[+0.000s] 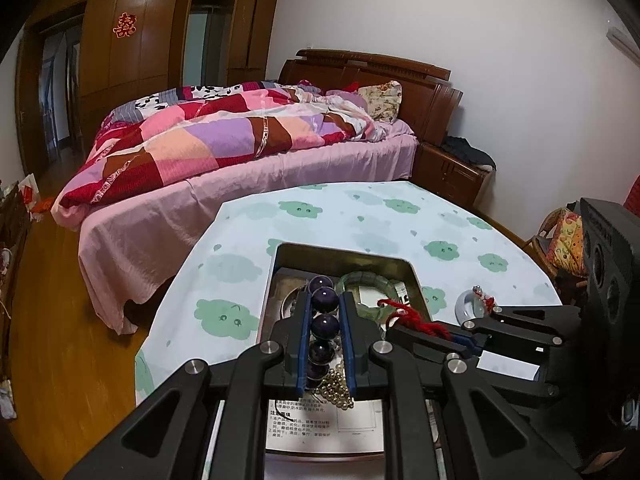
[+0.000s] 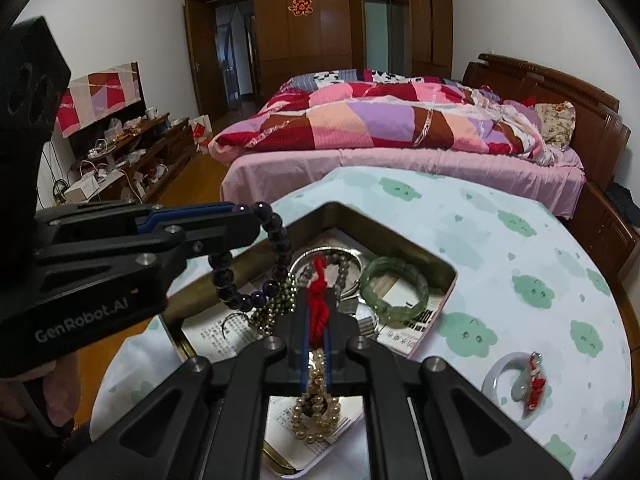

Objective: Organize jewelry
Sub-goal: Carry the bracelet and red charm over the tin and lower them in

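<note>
**Both tongs clamped on jewelry over the tin**

Nearest the right wrist lens: right tongs (image 2: 317, 320), closed on a red knotted cord (image 2: 318, 296), with a strand of cream pearl beads (image 2: 316, 404) hanging in a bunch beneath the blue-edged fingers (image 2: 306, 344). Seen from the left wrist view as well, right tongs (image 1: 466, 338) reaching in from the right with the red cord (image 1: 404, 318) trailing off the tip.

Left tongs (image 1: 325, 320) clamped on a dark purple bead bracelet (image 1: 325, 326), large round beads lined up between the two fingers (image 1: 304, 332). From the right wrist view, same tongs (image 2: 240, 216) entering from the left, purple bracelet (image 2: 256, 264) dangling in a loop from the tip, above the tin. Beside the loop's lower end, a cluster of small brassy beads (image 2: 280, 302); whether touching, cannot tell.

Below both tongs, an open rectangular metal tin (image 2: 448, 280) on the worktop (image 2: 520, 248), lined with printed paper (image 2: 404, 330). Inside the tin: a pale green jade bangle (image 2: 394, 294) lying flat toward the right wall, a silver bangle (image 2: 298, 266) partly hidden behind the red cord.

Outside the tin, well apart to the right on the cloud-patterned cloth, a white bangle (image 2: 494, 376) with a small jade pendant on red knotwork (image 2: 534, 384) resting across it.

Beyond the worktop, a bed (image 2: 400, 160) with a patchwork quilt (image 2: 360, 120), wooden wardrobes (image 2: 320, 20) along the far wall.
</note>
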`<state>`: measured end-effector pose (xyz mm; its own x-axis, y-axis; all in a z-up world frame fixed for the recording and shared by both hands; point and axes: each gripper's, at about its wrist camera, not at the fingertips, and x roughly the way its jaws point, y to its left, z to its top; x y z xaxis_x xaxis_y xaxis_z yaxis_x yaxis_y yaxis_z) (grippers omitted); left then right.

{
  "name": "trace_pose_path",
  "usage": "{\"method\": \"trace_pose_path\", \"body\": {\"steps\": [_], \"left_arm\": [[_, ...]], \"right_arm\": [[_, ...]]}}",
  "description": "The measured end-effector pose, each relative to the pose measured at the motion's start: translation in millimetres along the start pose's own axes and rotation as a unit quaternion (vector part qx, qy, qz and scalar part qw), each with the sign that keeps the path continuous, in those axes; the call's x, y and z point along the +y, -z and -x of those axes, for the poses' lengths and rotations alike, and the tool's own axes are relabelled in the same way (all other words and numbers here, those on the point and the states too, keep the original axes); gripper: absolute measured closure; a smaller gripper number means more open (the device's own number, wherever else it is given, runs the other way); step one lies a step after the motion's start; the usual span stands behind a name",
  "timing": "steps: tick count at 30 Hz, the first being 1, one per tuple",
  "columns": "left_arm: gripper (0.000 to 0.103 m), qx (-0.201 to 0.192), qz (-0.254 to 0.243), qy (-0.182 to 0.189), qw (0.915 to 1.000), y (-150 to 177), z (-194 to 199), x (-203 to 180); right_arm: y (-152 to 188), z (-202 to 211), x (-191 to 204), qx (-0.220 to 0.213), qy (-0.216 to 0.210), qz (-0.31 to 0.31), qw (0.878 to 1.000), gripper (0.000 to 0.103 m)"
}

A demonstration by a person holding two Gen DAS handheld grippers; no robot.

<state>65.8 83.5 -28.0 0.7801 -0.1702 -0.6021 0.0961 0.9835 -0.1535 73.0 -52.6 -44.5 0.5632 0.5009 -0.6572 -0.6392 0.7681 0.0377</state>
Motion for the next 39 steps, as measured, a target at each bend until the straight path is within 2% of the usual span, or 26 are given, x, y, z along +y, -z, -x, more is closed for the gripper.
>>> {"method": "trace_pose_path", "body": {"steps": [25,39], "left_arm": [[0.089,0.038,0.001,0.002,0.9993,13,-22,6],[0.089,0.036,0.001,0.001,0.9994,14,-22,6]], "right_arm": [[13,-19,-1,0.042,0.01,0.004,0.999,0.096],[15,-20,-2,0.043,0.013,0.005,0.999,0.095]]}}
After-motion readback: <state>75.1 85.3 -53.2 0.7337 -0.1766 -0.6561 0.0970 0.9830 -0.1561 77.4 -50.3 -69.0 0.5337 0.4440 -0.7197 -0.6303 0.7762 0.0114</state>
